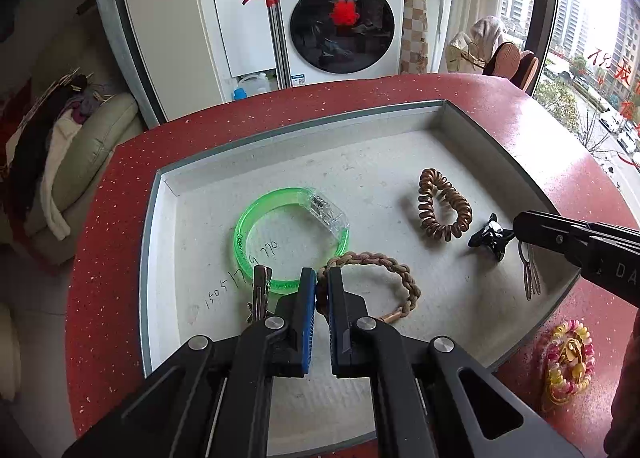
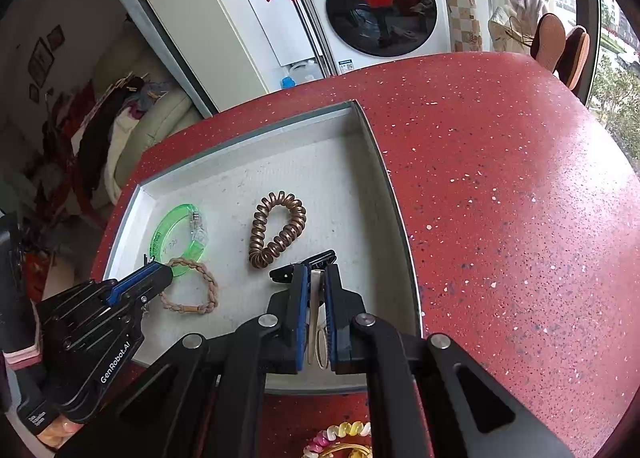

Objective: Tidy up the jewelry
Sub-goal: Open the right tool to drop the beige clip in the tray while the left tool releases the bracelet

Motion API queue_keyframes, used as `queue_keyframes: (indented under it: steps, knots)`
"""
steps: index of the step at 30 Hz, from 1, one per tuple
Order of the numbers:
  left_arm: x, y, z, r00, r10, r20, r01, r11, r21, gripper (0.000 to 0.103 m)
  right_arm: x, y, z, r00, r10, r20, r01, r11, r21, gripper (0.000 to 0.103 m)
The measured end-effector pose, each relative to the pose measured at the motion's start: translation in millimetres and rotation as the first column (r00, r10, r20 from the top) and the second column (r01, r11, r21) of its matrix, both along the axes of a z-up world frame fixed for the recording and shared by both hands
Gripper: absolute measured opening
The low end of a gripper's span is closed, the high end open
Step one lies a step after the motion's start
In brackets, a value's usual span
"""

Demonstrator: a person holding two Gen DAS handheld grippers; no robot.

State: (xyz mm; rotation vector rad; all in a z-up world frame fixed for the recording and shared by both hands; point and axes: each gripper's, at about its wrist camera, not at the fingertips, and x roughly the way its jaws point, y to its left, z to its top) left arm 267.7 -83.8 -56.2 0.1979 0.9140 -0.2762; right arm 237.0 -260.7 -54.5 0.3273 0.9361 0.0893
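Jewelry sits in the grey tray [image 1: 168,193] on a red counter [image 2: 500,177]. Left gripper [image 1: 322,290] is clamped on the braided bracelet [image 1: 394,264], just beside the green bangle [image 1: 256,217]. Right gripper [image 2: 316,278] is pinched on a black claw clip [image 2: 316,258], near the brown coil tie [image 2: 278,230].

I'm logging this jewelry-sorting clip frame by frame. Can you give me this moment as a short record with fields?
surface: red speckled counter
container: shallow grey tray
in tray: green bangle; braided bracelet; brown spiral hair tie; black claw clip; metal hair clip
outside tray: pink and yellow spiral tie
left gripper: shut on braided bracelet
right gripper: shut on black claw clip
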Motion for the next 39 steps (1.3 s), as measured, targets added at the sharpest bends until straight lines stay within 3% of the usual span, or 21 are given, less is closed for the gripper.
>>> queue_keyframes:
  steps: [5,9,11,13,39]
  knots:
    - [-5.7,-3.2,0.2,0.999,-0.014,0.038,0.013,0.999,0.048,0.024,-1.7,-4.8,-1.2,1.000,-0.013,-0.003,0.013,0.999,0.042,0.010]
    - [-6.7,-0.4,1.0,0.999,-0.005,0.047,0.003,0.999,0.045,0.024,-2.4,-5.8,0.3,1.000,-0.008,0.004,0.007,0.998,0.064,0.015]
    - [-6.0,0.5,1.1,0.999,0.004,0.046,-0.006,0.999,0.042,0.024,-4.0,-6.3,2.1,1.000,-0.012,0.011,0.011,0.997,0.072,0.034]
    - [-6.3,1.8,1.7,0.999,0.010,0.049,-0.012,0.999,0.042,0.024,-6.9,-6.5,4.6,0.999,-0.022,0.023,0.020,0.997,0.077,0.041]
    - [-11.3,8.7,20.4,0.995,0.027,0.101,-0.027,1.000,-0.008,0.025,-42.6,8.9,30.7,0.995,-0.013,0.094,0.001,0.992,0.129,0.042]
